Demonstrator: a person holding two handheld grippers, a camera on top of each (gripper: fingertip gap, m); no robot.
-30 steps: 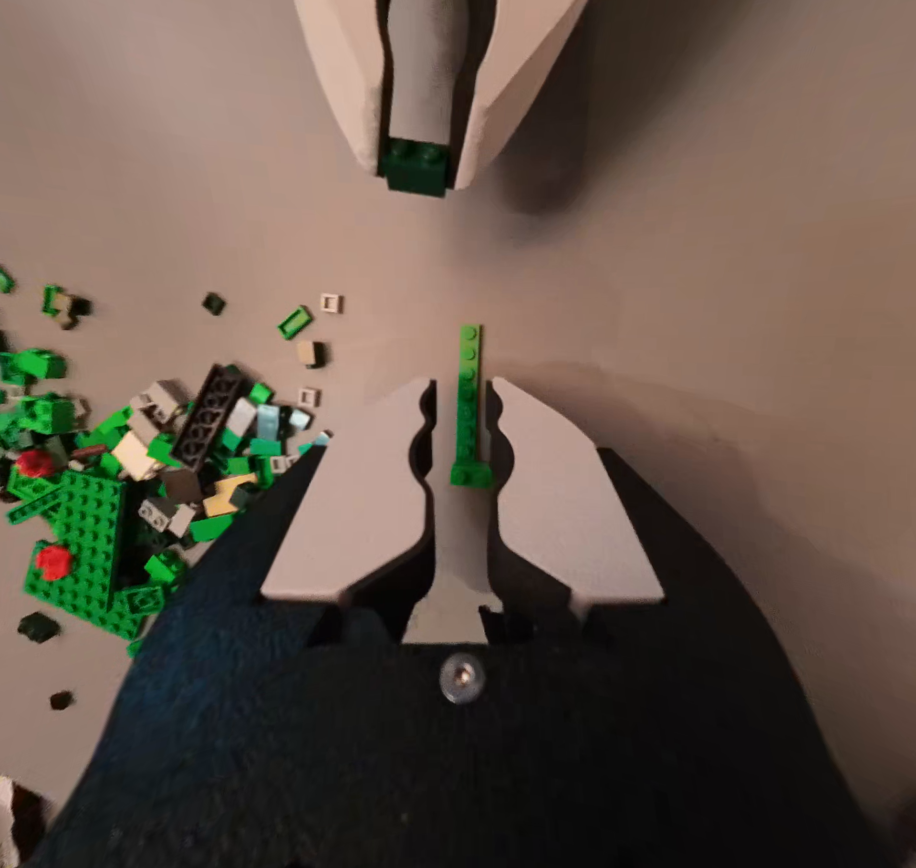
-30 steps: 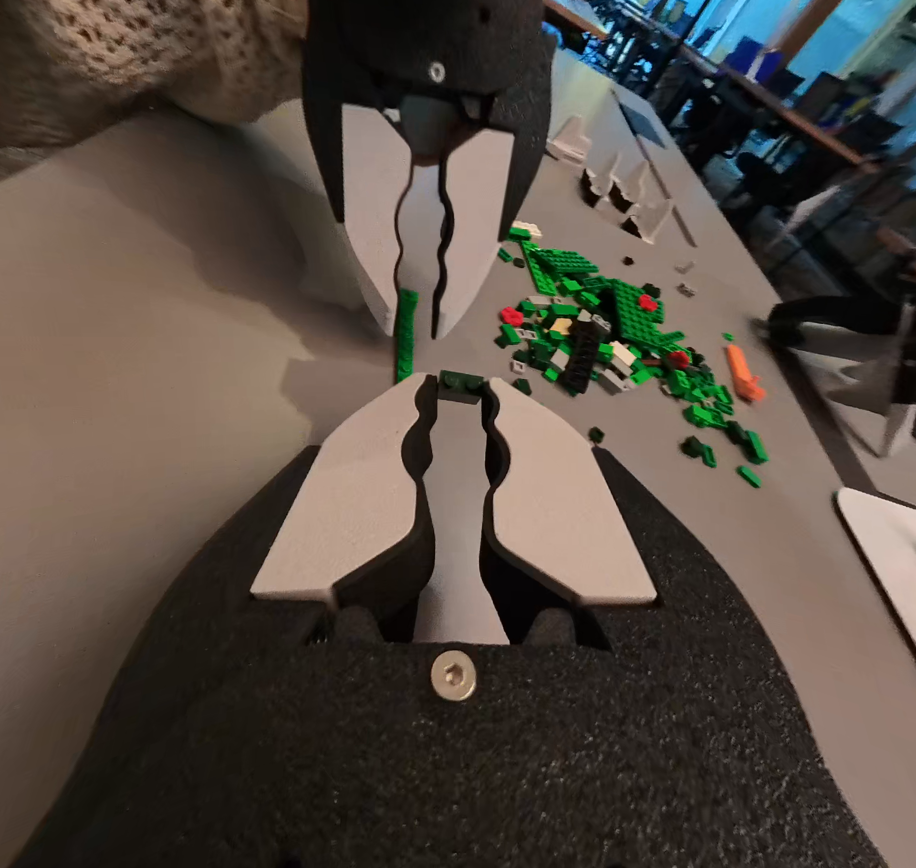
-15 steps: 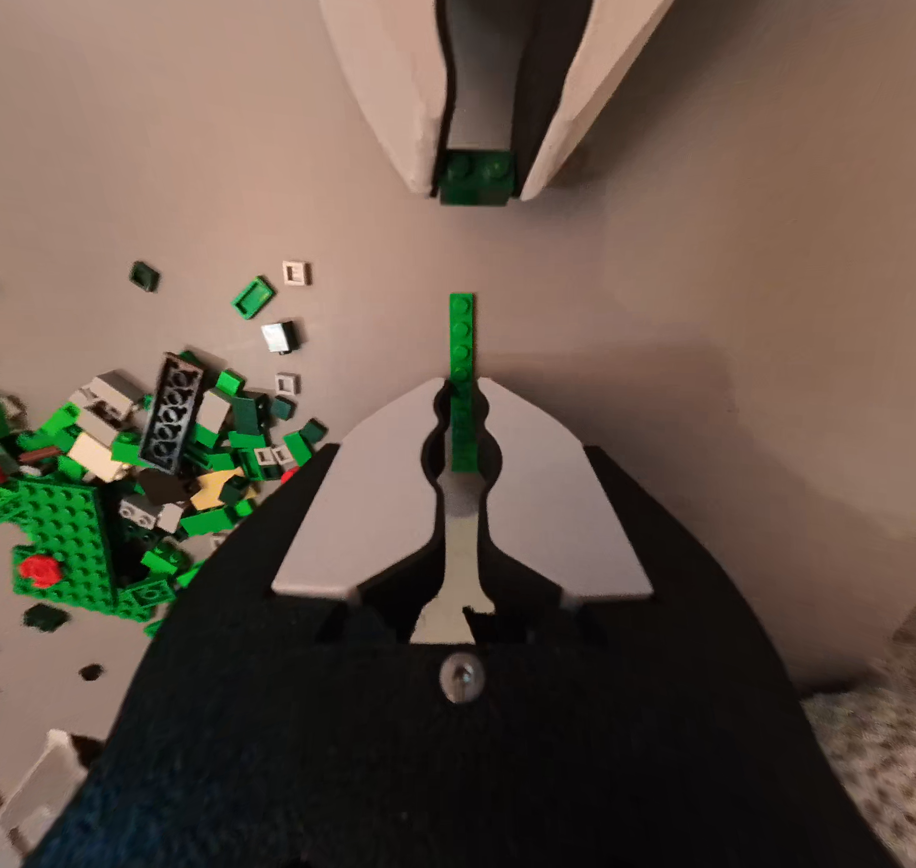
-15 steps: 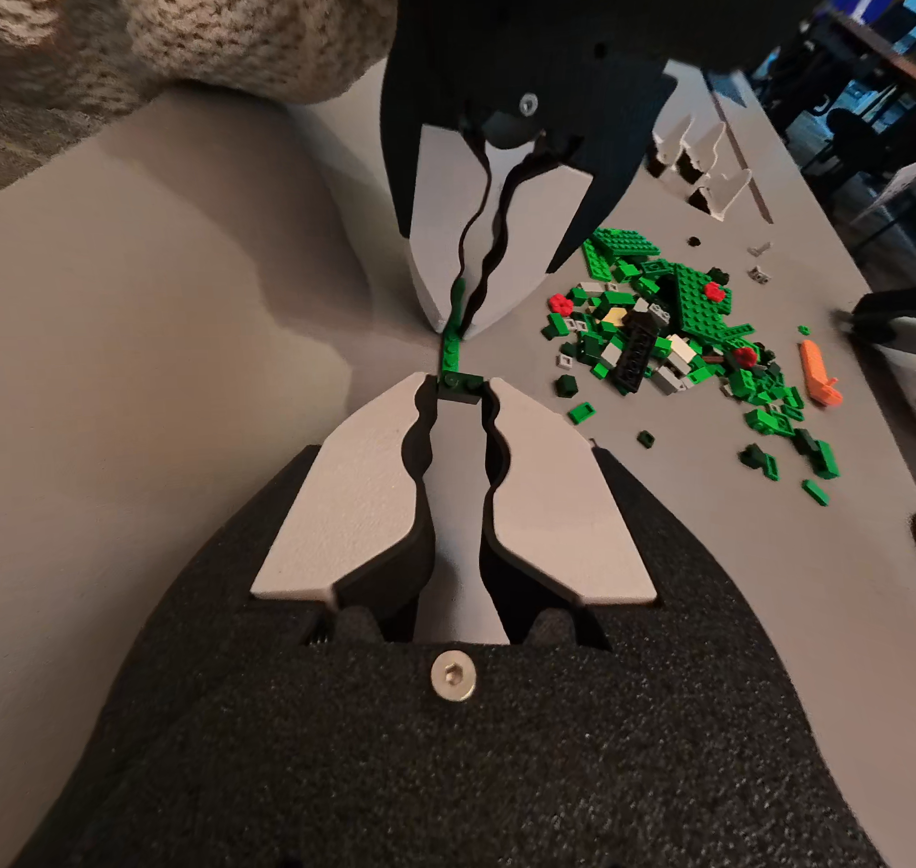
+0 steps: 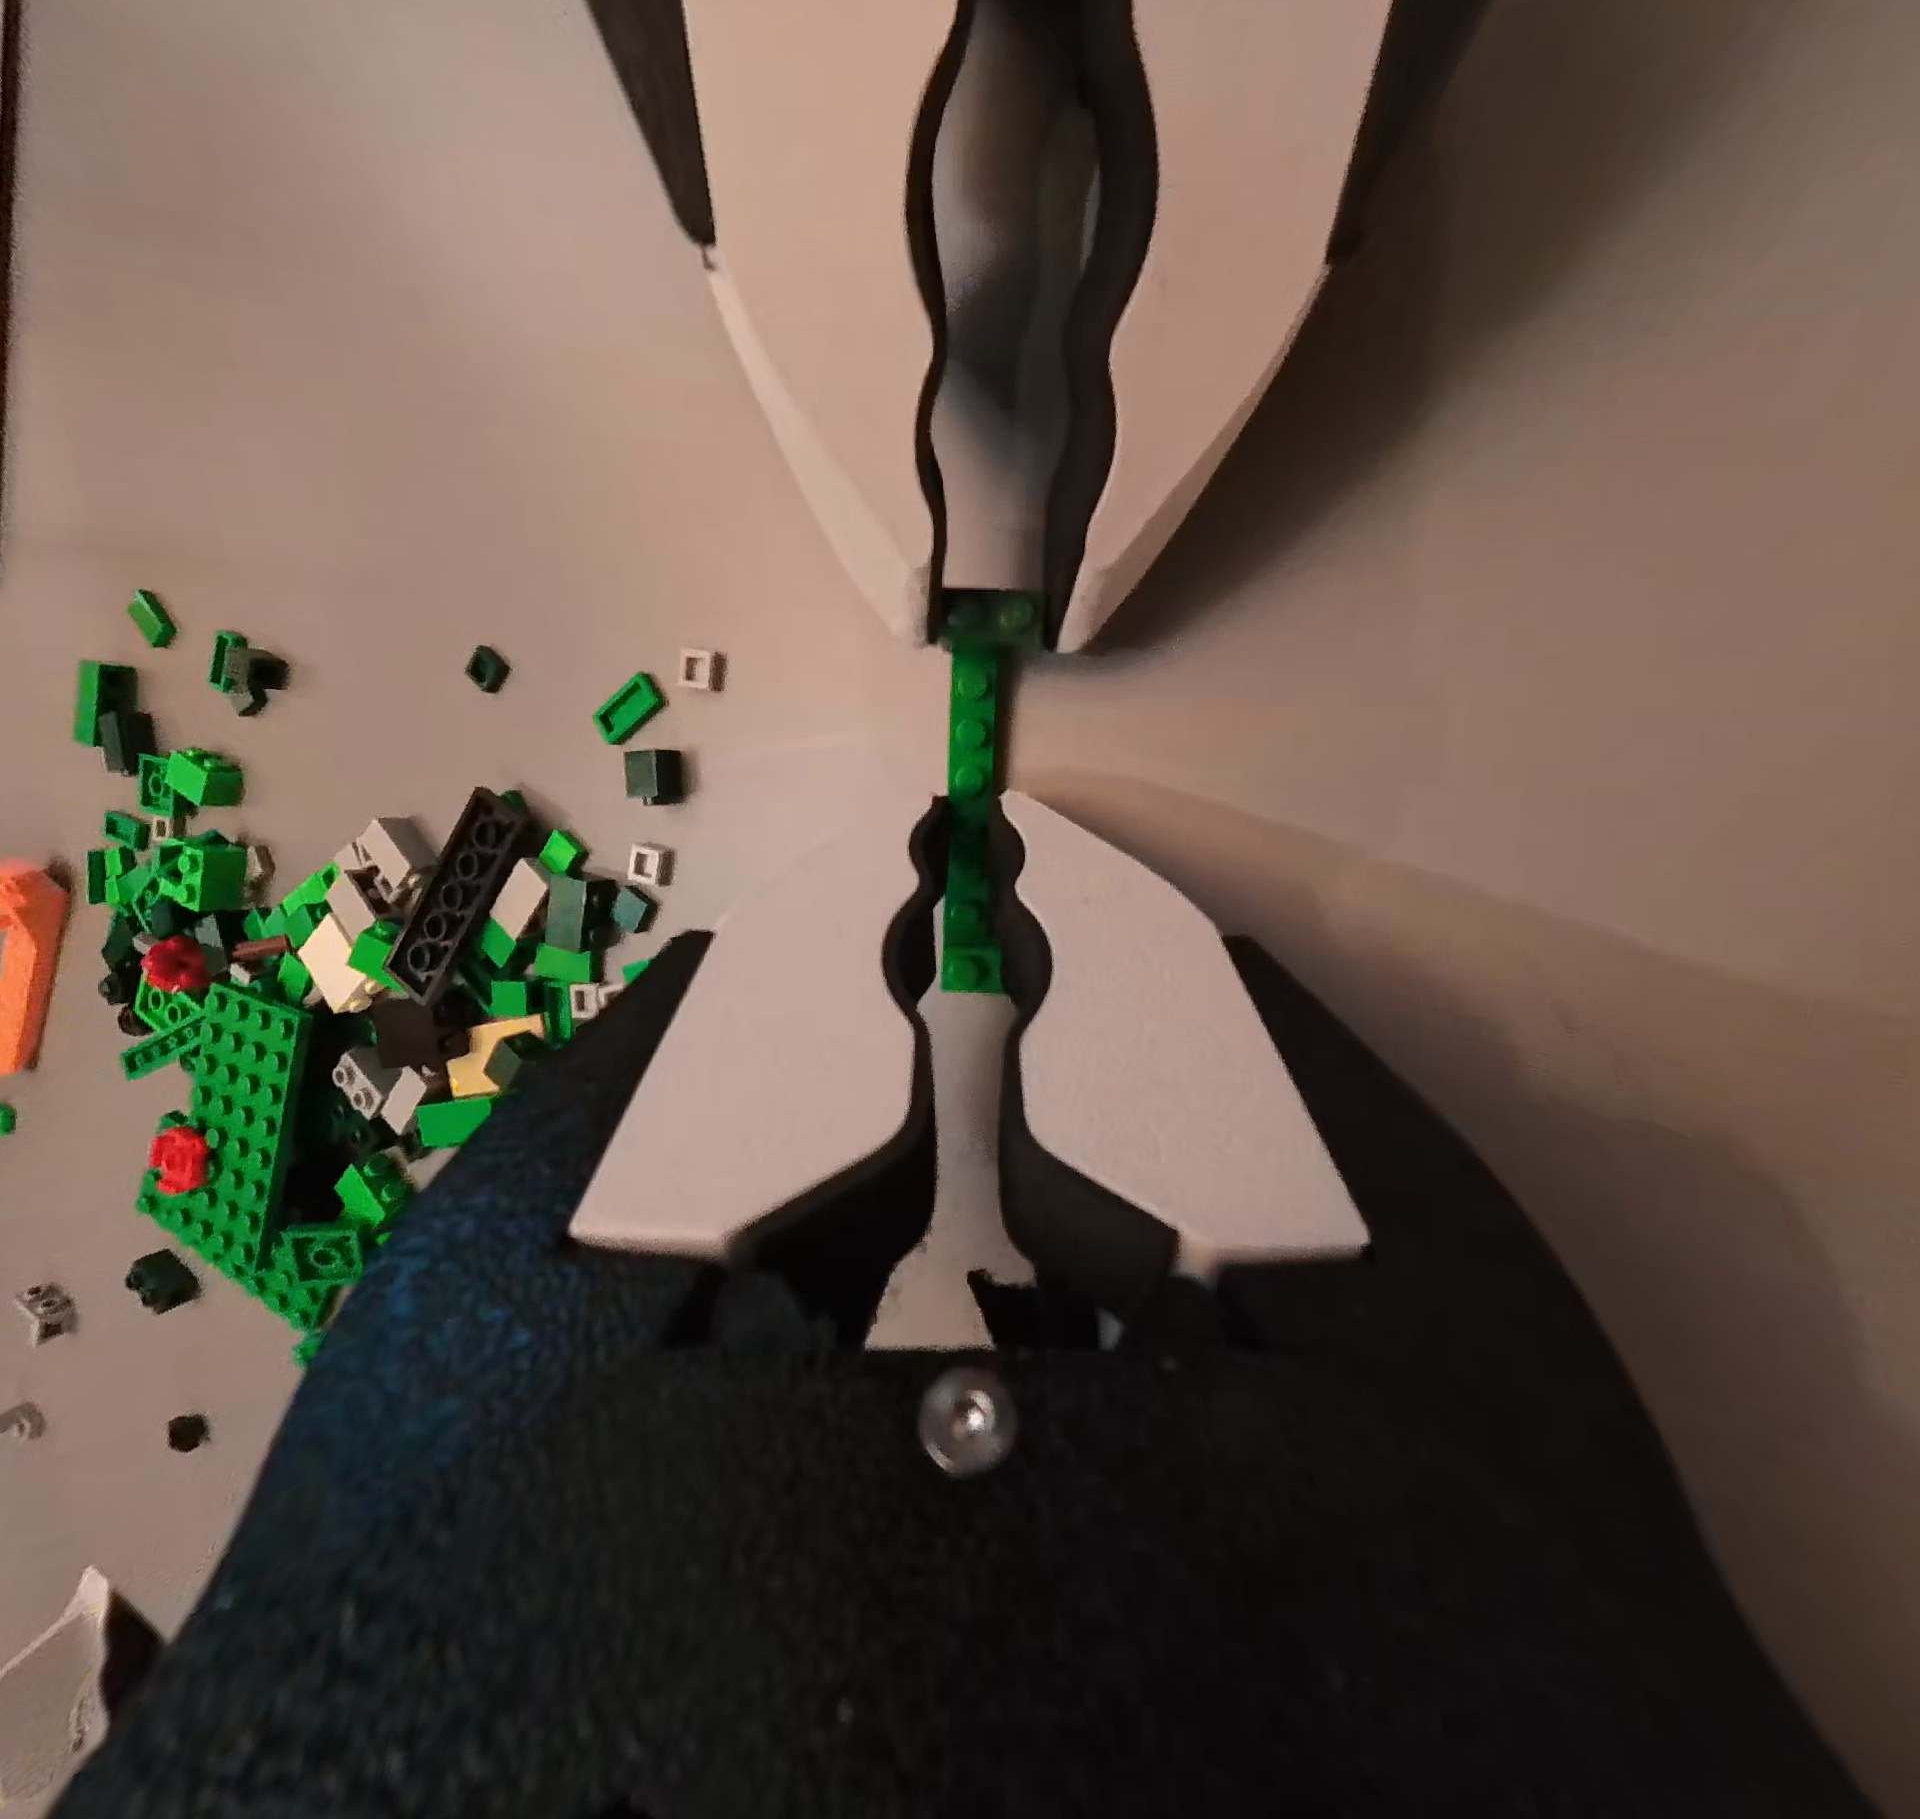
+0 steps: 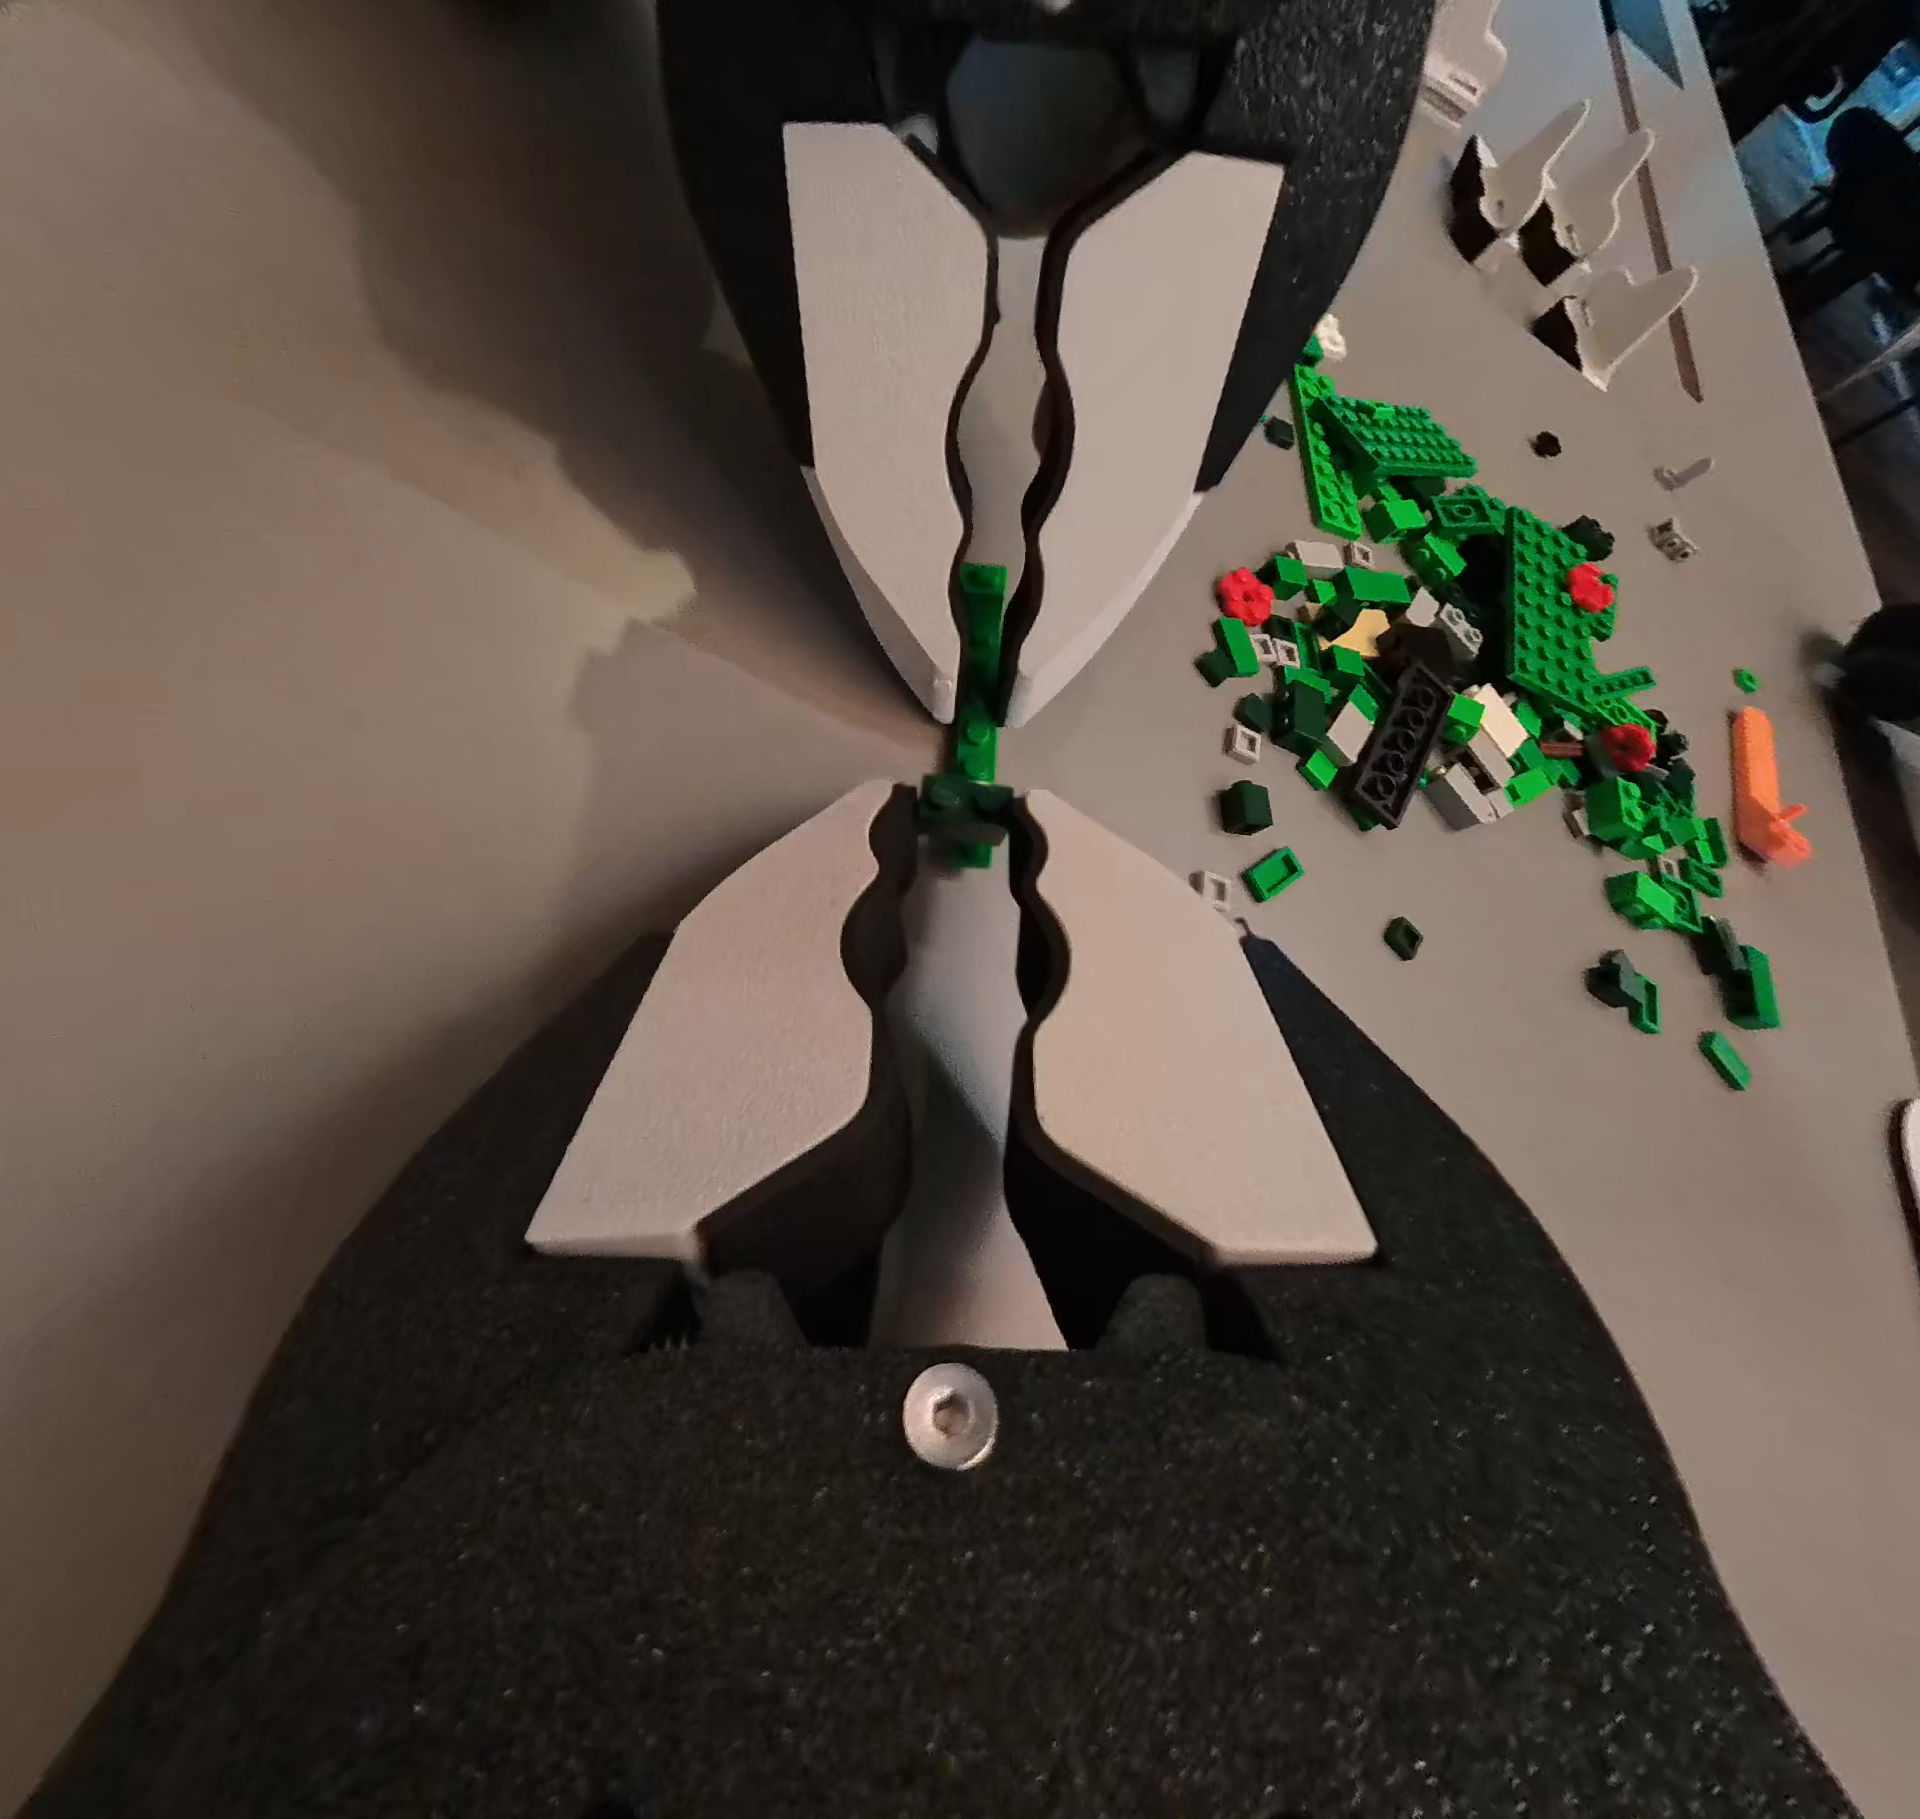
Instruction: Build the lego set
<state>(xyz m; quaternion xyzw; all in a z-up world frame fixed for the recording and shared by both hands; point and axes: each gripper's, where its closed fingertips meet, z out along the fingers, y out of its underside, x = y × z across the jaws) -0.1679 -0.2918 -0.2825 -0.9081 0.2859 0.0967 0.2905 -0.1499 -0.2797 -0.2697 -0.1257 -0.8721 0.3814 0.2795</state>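
My left gripper (image 5: 975, 819) is shut on a long thin bright green plate (image 5: 975, 730) that sticks forward from its tips. My right gripper (image 6: 961, 813) is shut on a small dark green brick (image 6: 961, 801). The two grippers face each other tip to tip above the grey table (image 5: 1558, 834). The dark green brick (image 5: 992, 618) sits over the far end of the green plate, touching it. In the right wrist view the plate (image 6: 977, 689) runs from the left gripper (image 6: 982, 720) to the brick.
A pile of loose lego pieces (image 5: 312, 959), mostly green with a black brick, red flowers and a green baseplate, lies on the table; it shows at right in the right wrist view (image 6: 1475, 647). An orange tool (image 6: 1761, 782) lies beyond it. Spare gripper fingers (image 6: 1558, 211) stand at the back. Left and right tips are no more than a few centimetres apart.
The two grippers have come together. The gap between the dark green brick and the plate's far end has closed, and the brick now sits on the plate's end.
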